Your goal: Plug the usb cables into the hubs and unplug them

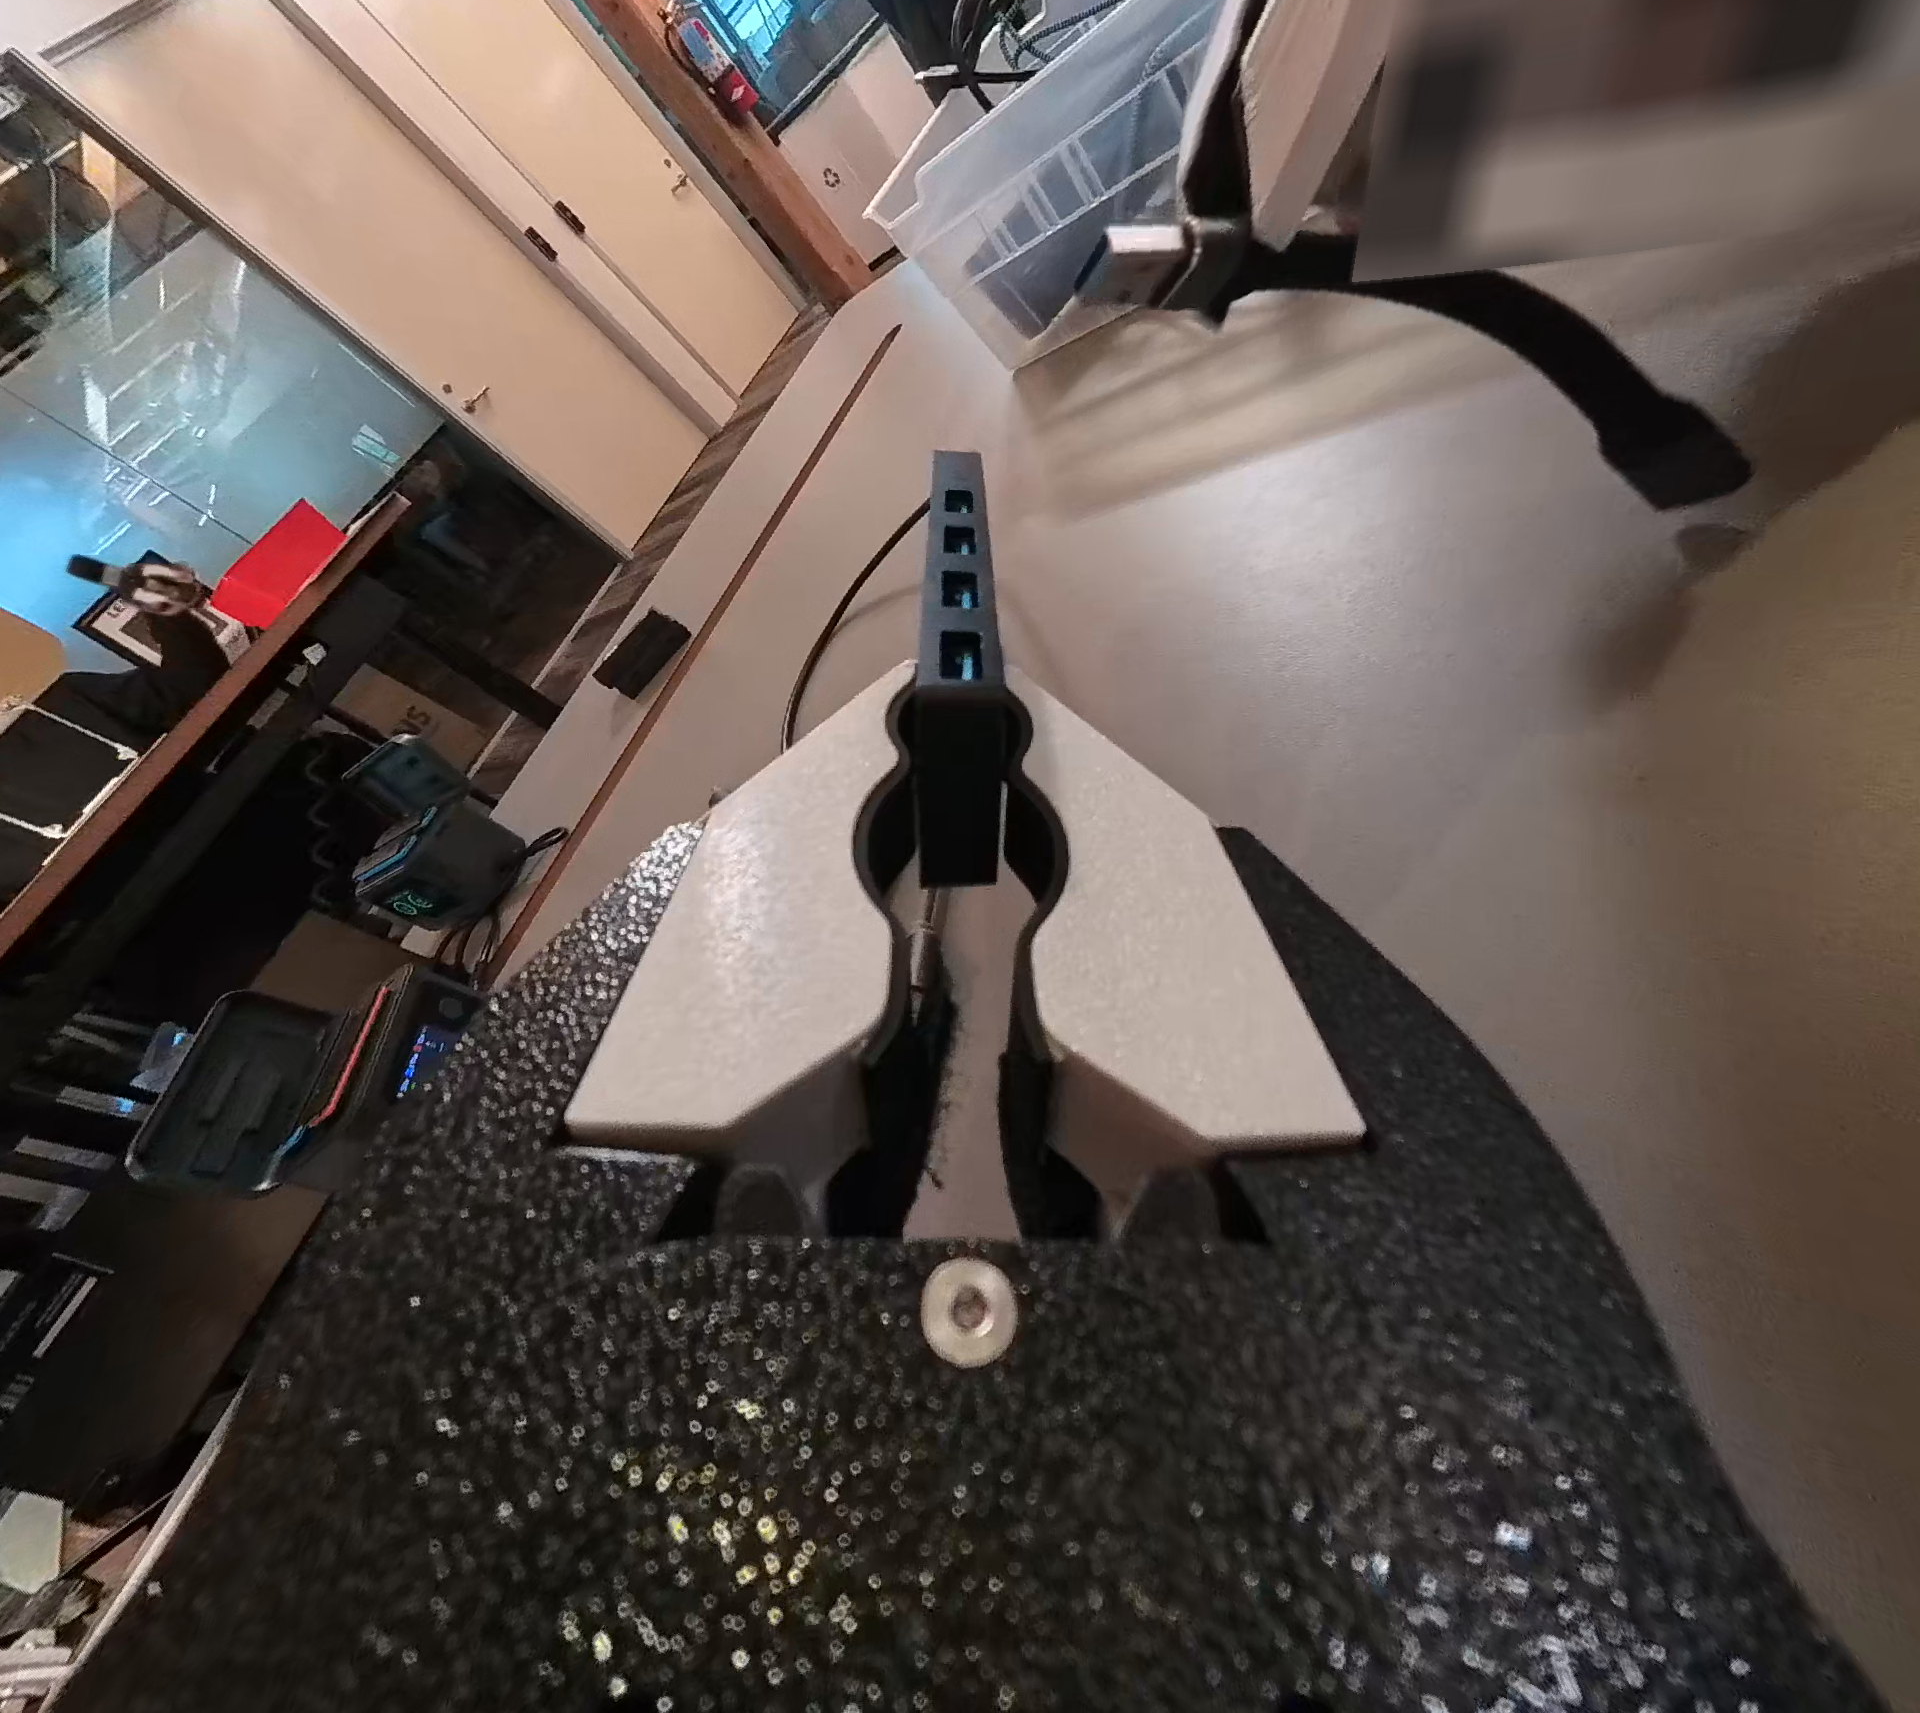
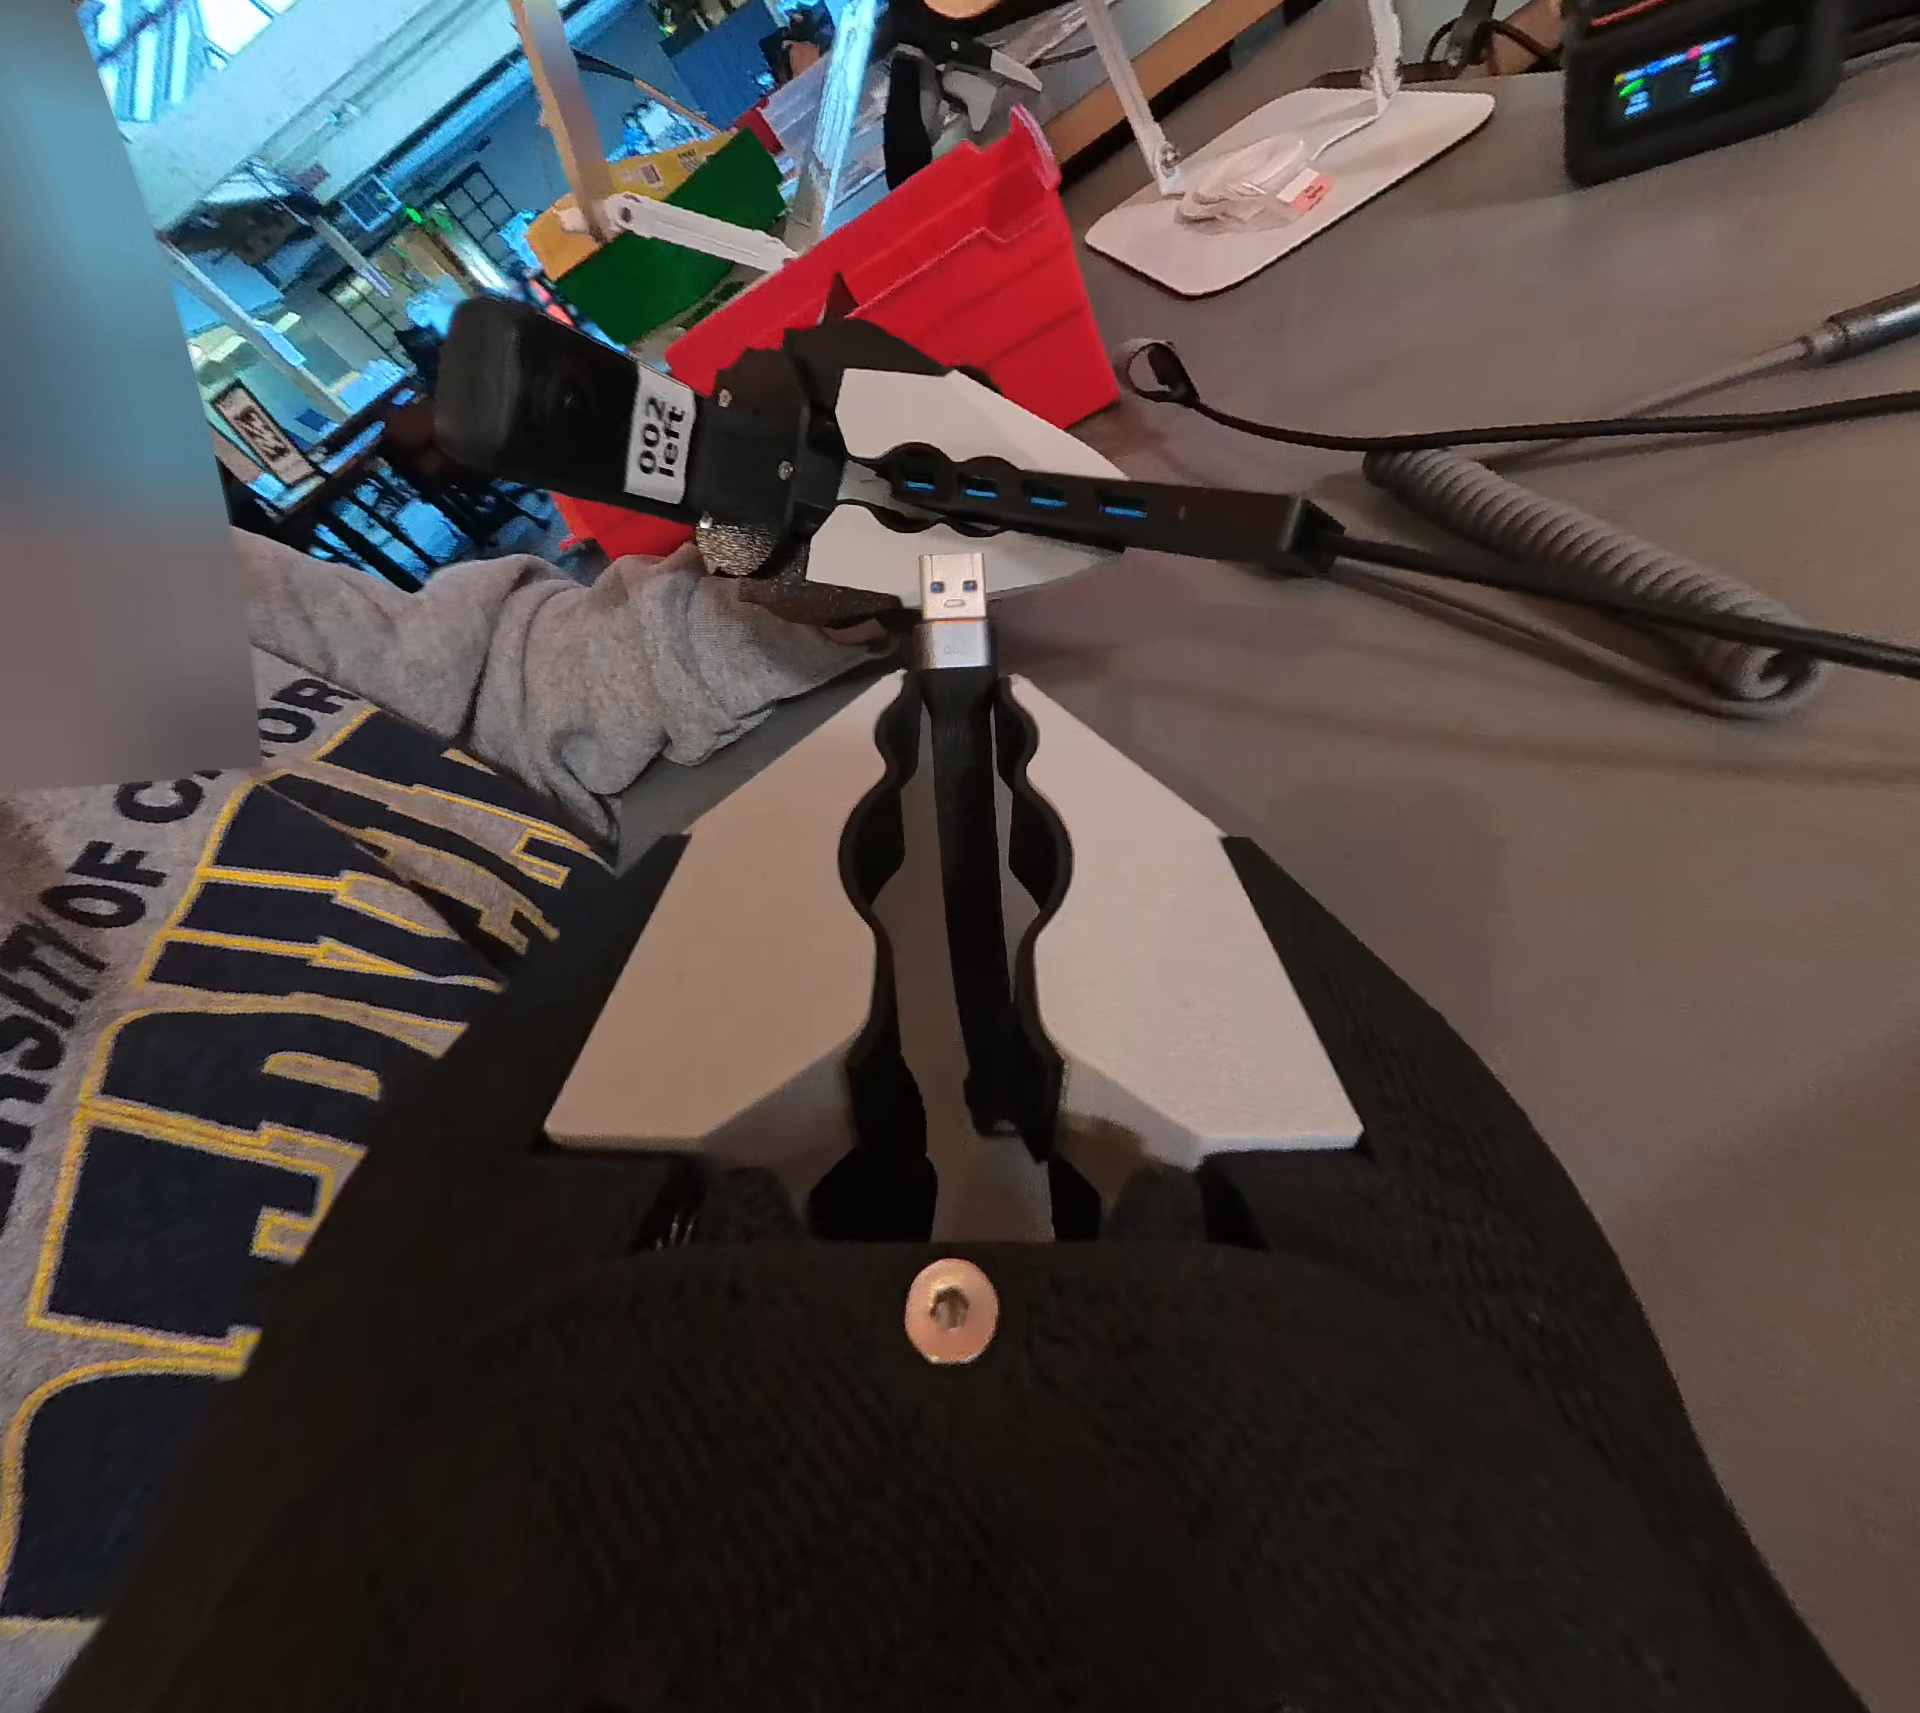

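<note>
My left gripper (image 1: 958, 707) is shut on a black USB hub (image 1: 958, 583) with a row of blue ports, held on edge above the grey table. The hub (image 2: 1101, 505) also shows in the right wrist view, clamped in the left gripper (image 2: 894, 500). My right gripper (image 2: 954, 697) is shut on a short flat black USB cable (image 2: 971, 884); its silver plug (image 2: 948, 598) points at the hub, a short way from the ports. In the left wrist view that plug (image 1: 1148, 261) hangs at upper right, apart from the hub, in the blurred right gripper (image 1: 1299, 188).
A clear plastic bin (image 1: 1049, 188) with several cables stands on the table. A red bin (image 2: 935, 281), a white lamp base (image 2: 1288, 167), a black device with a lit screen (image 2: 1704, 22), a coiled grey cable (image 2: 1621, 583) and a grey sleeve (image 2: 540, 655) are nearby. There is about 8 centimeters between the tips of the two grippers.
</note>
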`<state>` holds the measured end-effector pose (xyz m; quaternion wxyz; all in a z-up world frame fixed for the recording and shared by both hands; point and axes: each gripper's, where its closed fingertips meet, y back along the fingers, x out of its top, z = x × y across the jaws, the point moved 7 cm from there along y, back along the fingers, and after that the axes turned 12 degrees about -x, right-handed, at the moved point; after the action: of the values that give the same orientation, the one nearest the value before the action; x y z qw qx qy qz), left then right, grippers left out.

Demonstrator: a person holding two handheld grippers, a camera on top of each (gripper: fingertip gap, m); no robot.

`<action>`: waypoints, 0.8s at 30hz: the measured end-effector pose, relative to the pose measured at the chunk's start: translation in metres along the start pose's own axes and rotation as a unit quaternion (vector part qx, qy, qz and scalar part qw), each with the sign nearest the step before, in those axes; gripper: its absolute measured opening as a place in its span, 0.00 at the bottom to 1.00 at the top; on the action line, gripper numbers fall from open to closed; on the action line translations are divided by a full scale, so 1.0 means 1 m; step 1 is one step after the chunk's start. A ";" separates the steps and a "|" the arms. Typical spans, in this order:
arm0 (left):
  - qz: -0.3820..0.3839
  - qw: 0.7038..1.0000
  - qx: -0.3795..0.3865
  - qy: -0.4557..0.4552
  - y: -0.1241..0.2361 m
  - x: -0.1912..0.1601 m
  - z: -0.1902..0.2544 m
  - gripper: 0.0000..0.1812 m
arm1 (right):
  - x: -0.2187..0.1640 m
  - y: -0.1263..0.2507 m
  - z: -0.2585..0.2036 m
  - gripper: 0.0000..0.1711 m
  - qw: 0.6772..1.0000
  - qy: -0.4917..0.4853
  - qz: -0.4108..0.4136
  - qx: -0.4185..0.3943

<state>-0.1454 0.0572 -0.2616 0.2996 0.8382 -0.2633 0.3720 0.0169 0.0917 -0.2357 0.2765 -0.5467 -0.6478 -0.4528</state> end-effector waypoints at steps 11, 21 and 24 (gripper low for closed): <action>0.019 0.971 -0.119 0.207 -0.005 0.003 0.003 0.04 | 0.024 -0.012 -0.038 0.07 0.793 0.522 -0.018 -0.314; -0.007 0.899 -0.261 0.351 -0.016 -0.010 0.019 0.04 | 0.003 -0.043 -0.043 0.07 0.400 0.870 -0.172 -0.231; -0.024 0.904 -0.268 0.333 -0.017 -0.010 0.023 0.04 | 0.003 -0.045 -0.046 0.07 0.372 0.888 -0.193 -0.187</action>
<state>-0.1289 0.0547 -0.2874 0.5922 0.5593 -0.2176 0.5377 -0.0334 0.0528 -0.2261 0.4888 0.2720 -0.0159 -0.8288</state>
